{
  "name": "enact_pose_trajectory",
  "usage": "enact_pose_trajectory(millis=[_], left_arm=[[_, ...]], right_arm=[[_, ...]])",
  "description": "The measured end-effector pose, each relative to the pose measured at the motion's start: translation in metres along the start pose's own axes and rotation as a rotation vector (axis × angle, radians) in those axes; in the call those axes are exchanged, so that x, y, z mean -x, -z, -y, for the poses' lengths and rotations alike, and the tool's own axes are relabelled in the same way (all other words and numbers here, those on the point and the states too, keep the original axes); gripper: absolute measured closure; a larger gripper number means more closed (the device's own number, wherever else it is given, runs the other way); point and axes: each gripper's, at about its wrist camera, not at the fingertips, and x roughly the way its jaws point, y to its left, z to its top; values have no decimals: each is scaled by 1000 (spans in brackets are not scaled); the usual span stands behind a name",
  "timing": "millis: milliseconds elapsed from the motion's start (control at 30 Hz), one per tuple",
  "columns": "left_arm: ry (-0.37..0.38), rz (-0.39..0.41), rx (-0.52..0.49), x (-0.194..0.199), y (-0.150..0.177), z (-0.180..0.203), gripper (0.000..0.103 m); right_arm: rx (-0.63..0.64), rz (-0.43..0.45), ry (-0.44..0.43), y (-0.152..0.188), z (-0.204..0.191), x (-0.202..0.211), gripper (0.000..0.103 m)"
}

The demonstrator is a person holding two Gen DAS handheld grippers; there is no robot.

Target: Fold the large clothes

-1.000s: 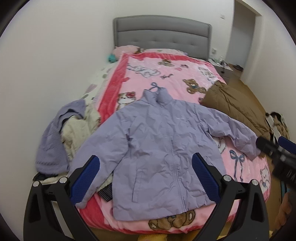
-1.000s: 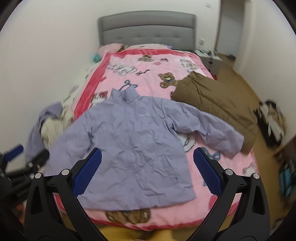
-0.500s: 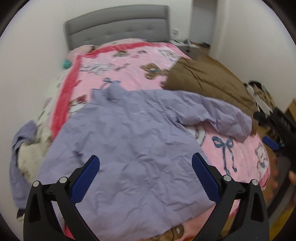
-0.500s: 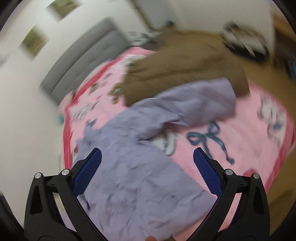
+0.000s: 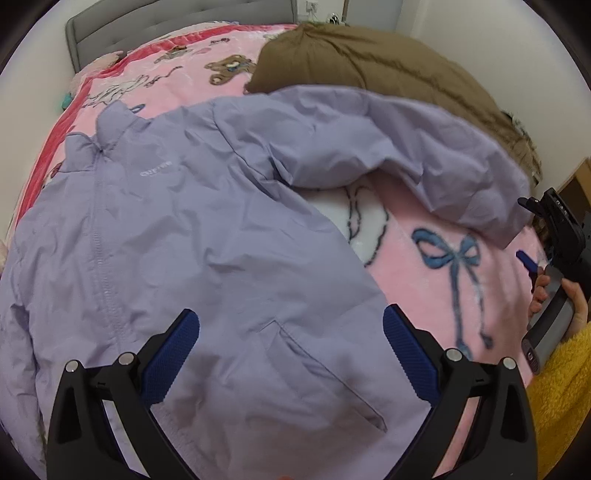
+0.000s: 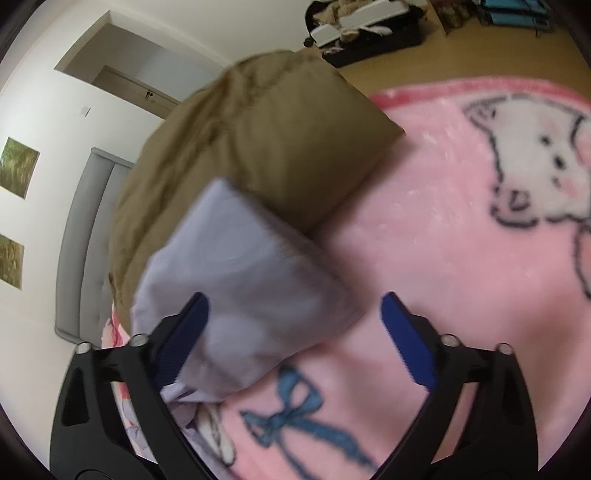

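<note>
A lilac zip-up jacket (image 5: 177, 236) lies spread, front up, on the pink cartoon blanket (image 5: 436, 295). Its right-hand sleeve (image 5: 424, 147) stretches toward the bed's right side. My left gripper (image 5: 291, 354) hovers open over the jacket's lower front near a pocket, with nothing between its pads. In the right wrist view the sleeve's cuff end (image 6: 240, 291) lies partly between the blue pads of my right gripper (image 6: 295, 339). Its jaws are closing but stand wide, and the pads do not press the cloth. The right gripper (image 5: 554, 240) also shows at the left wrist view's right edge, held by a hand.
A brown padded coat (image 5: 369, 66) lies on the bed beyond the sleeve and partly under it. A grey headboard (image 5: 110, 29) stands at the far end. Wooden floor with an open suitcase (image 6: 362, 33) lies past the bed's edge. A yellow sleeve (image 5: 561, 387) is at the right.
Both grippers have dropped close to the bed. The left came down over the jacket's lower front. The right rolled and swung to the sleeve's cuff, its jaws narrowing slightly.
</note>
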Motion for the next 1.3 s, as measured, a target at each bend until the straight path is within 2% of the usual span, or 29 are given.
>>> enact_pose_trajectory(millis=[100,200,267,300,367,400,433,467,633,733,833,1000,1100,1133,1233,1300], left_arm=[[-13,-20,-13,-18,2,3,5],[-10,-44,-17,-31,5,3,5],[-17,-55,-21,-37,7,4,5],[-18,-62,-20,-40,8,4,5],[-18,-68,-18,-44,10,5,5],[-19,-70,-18,-45,10,5,5],[-22,-72,-19,-47,11,5,5],[-22,-72,-18,-47,11,6,5],[-26,-54,-10,-41,11,8,5],[-35,-43,-6,-30,9,7,5],[-39,-42,23,-16,11,0,5],[-43,-26,99,6,20,-24,5],[-47,14,173,20,30,-52,5],[-48,23,197,22,33,-63,5],[-33,44,270,25,43,-102,5],[-30,50,307,23,51,-125,5]], right_arm=[[-27,-1,-70,3,17,-20,19],[3,37,-108,6,20,-31,22],[25,14,-159,9,14,-40,51],[32,3,-158,12,11,-45,54],[56,-3,-171,12,3,-51,70],[50,-12,-185,11,0,-53,74],[41,-14,-195,10,-1,-53,85],[30,-13,-205,9,-5,-52,92],[101,-2,-257,-1,-56,-19,96],[242,-30,-335,-8,-122,19,96],[417,-95,-423,-5,-198,50,97],[643,-271,-610,41,-331,56,97],[810,-380,-731,105,-403,46,98],[856,-402,-759,126,-416,52,98],[995,-548,-780,213,-473,26,98],[1028,-630,-776,251,-489,2,98]])
